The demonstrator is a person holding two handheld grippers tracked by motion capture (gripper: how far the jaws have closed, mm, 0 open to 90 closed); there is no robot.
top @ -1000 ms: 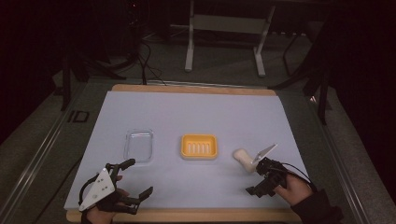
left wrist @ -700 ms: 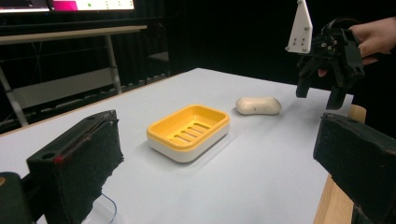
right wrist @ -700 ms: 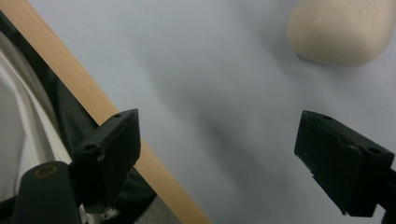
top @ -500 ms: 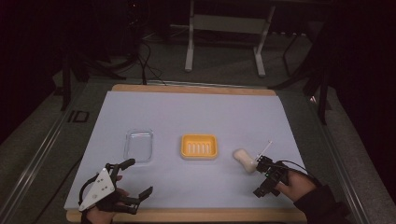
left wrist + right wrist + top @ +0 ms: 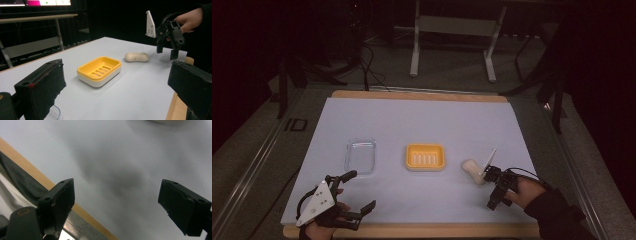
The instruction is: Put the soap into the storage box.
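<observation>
Left gripper (image 5: 354, 205) rests at the near left table edge, jaws spread wide and empty, aimed across at the dish (image 5: 99, 70); it looks parked, waiting. Right gripper (image 5: 494, 192) hangs low over the mat (image 5: 422, 125) just right of the soap (image 5: 472, 170), jaws apart, nothing between them; its own view looks down on bare mat and the wooden edge, so it seems angled for an approach, not yet on the soap. Soap lies on the mat just right of the yellow dish, apart from it. Clear tray (image 5: 360, 155) sits left of the dish. Against one second ago: right gripper has tipped and drawn slightly toward the near edge; left gripper, soap, dish, tray unchanged.
</observation>
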